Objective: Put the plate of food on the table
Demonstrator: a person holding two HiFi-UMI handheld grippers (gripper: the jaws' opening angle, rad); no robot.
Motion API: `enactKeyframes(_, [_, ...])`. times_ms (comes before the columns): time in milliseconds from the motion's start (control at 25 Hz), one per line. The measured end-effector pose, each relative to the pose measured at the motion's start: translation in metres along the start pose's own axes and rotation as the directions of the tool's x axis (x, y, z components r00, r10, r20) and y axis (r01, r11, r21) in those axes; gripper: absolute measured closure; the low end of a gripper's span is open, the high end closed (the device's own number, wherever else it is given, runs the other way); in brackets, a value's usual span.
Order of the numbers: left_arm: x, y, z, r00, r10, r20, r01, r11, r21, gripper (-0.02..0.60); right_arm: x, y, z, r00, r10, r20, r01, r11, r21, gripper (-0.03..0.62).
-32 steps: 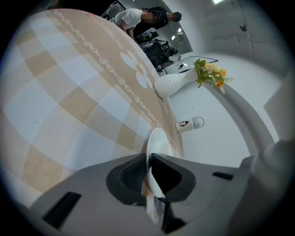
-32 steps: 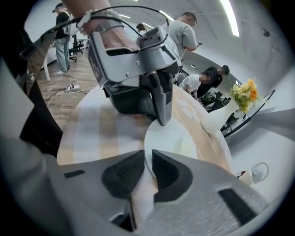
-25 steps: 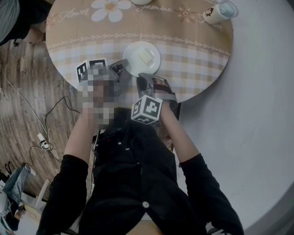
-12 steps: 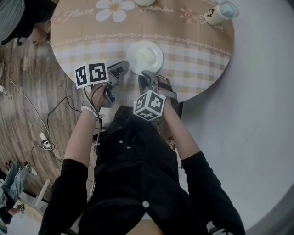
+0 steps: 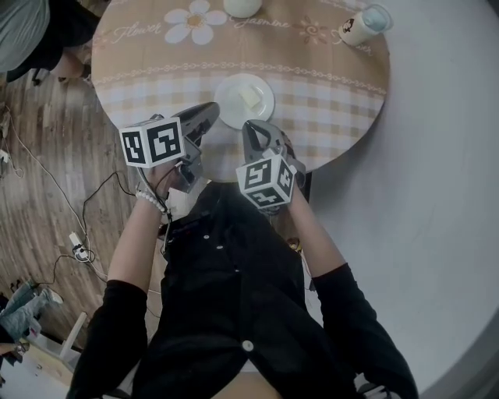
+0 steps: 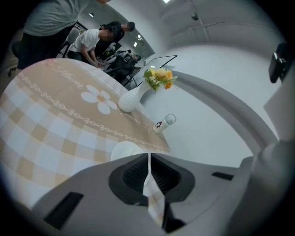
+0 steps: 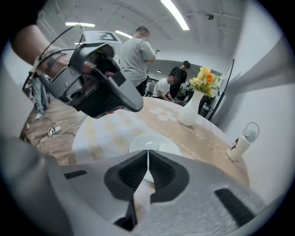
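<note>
Plate of food (image 5: 244, 100) sits on table (image 5: 327, 86), just inside near edge, bare cloth all round. Left claw (image 5: 206, 115) clenched, empty, near-left of plate. Right claw (image 5: 254, 129) has just been closing: jaws together, nothing between. Neither touches the plate.

The left gripper (image 5: 204, 117) and right gripper (image 5: 254, 131) are rising clear of the plate (image 5: 231, 106), the right one's jaws just closing on nothing.

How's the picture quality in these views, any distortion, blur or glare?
Head view: dim overall, but the plate is sharp. Left gripper view: strong fisheye bending, black corners. Right gripper view: same fisheye, bright ceiling lights overhead.
</note>
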State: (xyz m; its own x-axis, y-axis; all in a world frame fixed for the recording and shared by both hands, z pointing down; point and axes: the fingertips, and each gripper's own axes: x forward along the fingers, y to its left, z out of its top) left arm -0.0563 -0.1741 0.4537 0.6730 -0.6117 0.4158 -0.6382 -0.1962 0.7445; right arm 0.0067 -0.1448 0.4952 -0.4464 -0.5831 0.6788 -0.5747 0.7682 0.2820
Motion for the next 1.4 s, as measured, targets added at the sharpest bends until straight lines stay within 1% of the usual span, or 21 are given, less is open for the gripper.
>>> enactKeyframes(80, [-0.008,-0.008,0.017,0.998,0.02,0.053,-0.023,0.997,0.07,0.571,-0.01,-0.01,0.007,0.999,-0.018,0.028,0.016,0.998,0.065,0.589])
enactKeyframes(160, [-0.014,-0.019,0.028,0.996,0.026,0.088,-0.037,0.992,0.12,0.572,-0.022,-0.02,0.016,0.997,-0.043,0.063,0.035,0.992,0.123,0.589])
enactKeyframes(320, [-0.029,-0.046,0.042,0.989,0.003,0.146,-0.028,0.986,0.167,0.575,-0.051,-0.039,0.038,0.981,-0.109,0.163,0.071,0.973,0.221,0.591])
enactKeyframes(480, [-0.047,-0.075,0.057,0.977,-0.022,0.211,-0.027,0.973,0.231,0.577,-0.079,-0.052,0.06,0.96,-0.145,0.24,0.071,0.954,0.291,0.591])
enactKeyframes(560, [-0.054,-0.09,0.063,0.972,-0.033,0.234,-0.034,0.96,0.277,0.577,-0.092,-0.057,0.069,0.949,-0.158,0.274,0.063,0.943,0.326,0.592])
enactKeyframes(720, [-0.069,-0.117,0.069,0.96,-0.054,0.274,-0.057,0.923,0.381,0.578,-0.118,-0.064,0.083,0.924,-0.177,0.339,0.035,0.922,0.385,0.592])
enactKeyframes(840, [-0.079,-0.135,0.073,0.951,-0.072,0.301,-0.07,0.896,0.438,0.578,-0.134,-0.068,0.095,0.905,-0.186,0.384,0.015,0.914,0.406,0.592])
enactKeyframes(1000, [-0.092,-0.156,0.077,0.938,-0.095,0.335,-0.087,0.867,0.49,0.578,-0.155,-0.07,0.11,0.88,-0.194,0.434,-0.011,0.904,0.427,0.592])
enactKeyframes(1120, [-0.101,-0.169,0.079,0.933,-0.102,0.344,-0.103,0.842,0.53,0.58,-0.17,-0.071,0.123,0.862,-0.201,0.465,-0.024,0.901,0.433,0.592])
enactKeyframes(1240, [-0.108,-0.181,0.08,0.938,-0.086,0.336,-0.12,0.828,0.547,0.58,-0.183,-0.074,0.135,0.844,-0.202,0.496,-0.036,0.903,0.428,0.592])
enactKeyframes(1400, [-0.117,-0.195,0.082,0.929,-0.101,0.356,-0.132,0.807,0.575,0.58,-0.196,-0.075,0.145,0.829,-0.188,0.527,-0.048,0.914,0.402,0.592])
